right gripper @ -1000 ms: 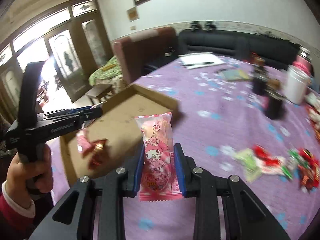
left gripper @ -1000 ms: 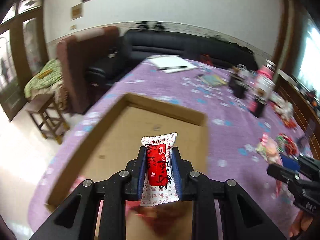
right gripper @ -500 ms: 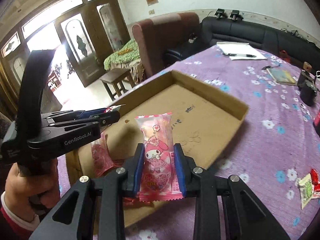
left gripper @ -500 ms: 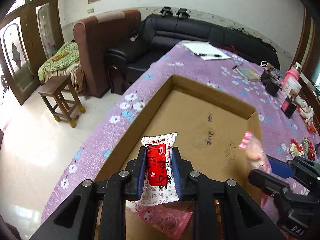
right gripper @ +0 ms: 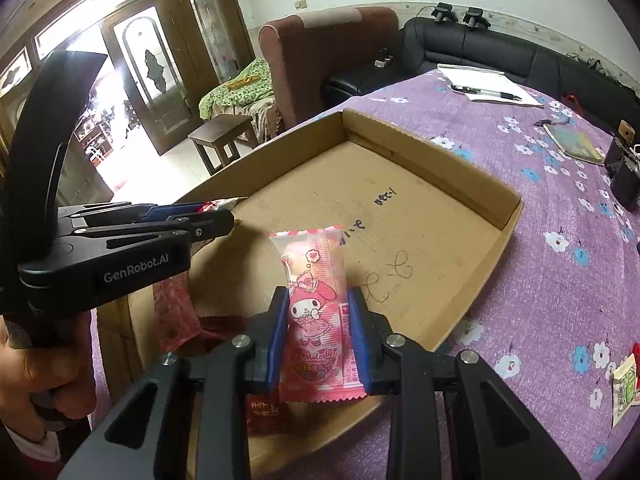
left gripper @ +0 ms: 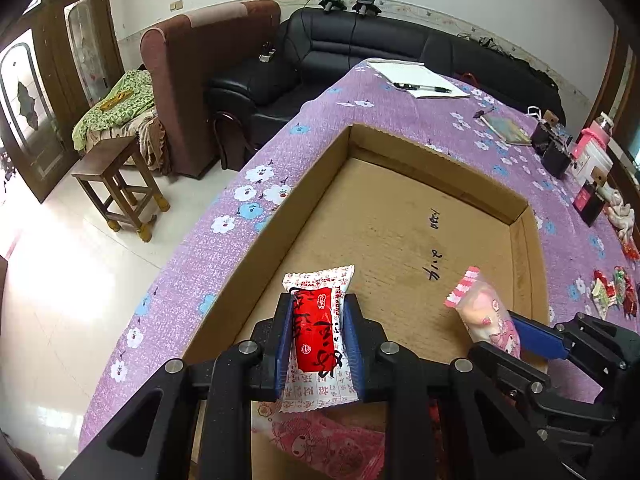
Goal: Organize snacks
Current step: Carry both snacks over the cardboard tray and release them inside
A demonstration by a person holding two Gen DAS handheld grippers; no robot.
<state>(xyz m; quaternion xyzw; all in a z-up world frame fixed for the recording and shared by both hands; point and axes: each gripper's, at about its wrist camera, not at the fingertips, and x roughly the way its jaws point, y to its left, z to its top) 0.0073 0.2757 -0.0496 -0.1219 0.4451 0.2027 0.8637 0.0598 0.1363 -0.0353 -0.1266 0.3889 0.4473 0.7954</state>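
Note:
My left gripper (left gripper: 318, 340) is shut on a red-and-white snack packet (left gripper: 318, 334) and holds it above the near end of a shallow cardboard box (left gripper: 436, 158). My right gripper (right gripper: 316, 340) is shut on a pink My Melody snack packet (right gripper: 316, 312), also above the box's (right gripper: 472, 192) near end. Each gripper shows in the other's view: the right one (left gripper: 516, 340) with its pink packet (left gripper: 486, 312), the left one (right gripper: 208, 216) at the left. Other pink and red packets (left gripper: 328, 440) (right gripper: 176, 312) lie in the box below.
The box sits on a purple flowered tablecloth (right gripper: 560, 260). Loose snacks (left gripper: 612, 290) lie on the cloth to the right. Dark containers (left gripper: 554, 150), a notebook with a pen (left gripper: 420, 80) and a booklet stand farther back. A sofa, an armchair and a stool stand beyond the table's edge.
Both grippers have moved over the box with their packets still held. The views now look down into the box, and the right gripper has come closer to the left one.

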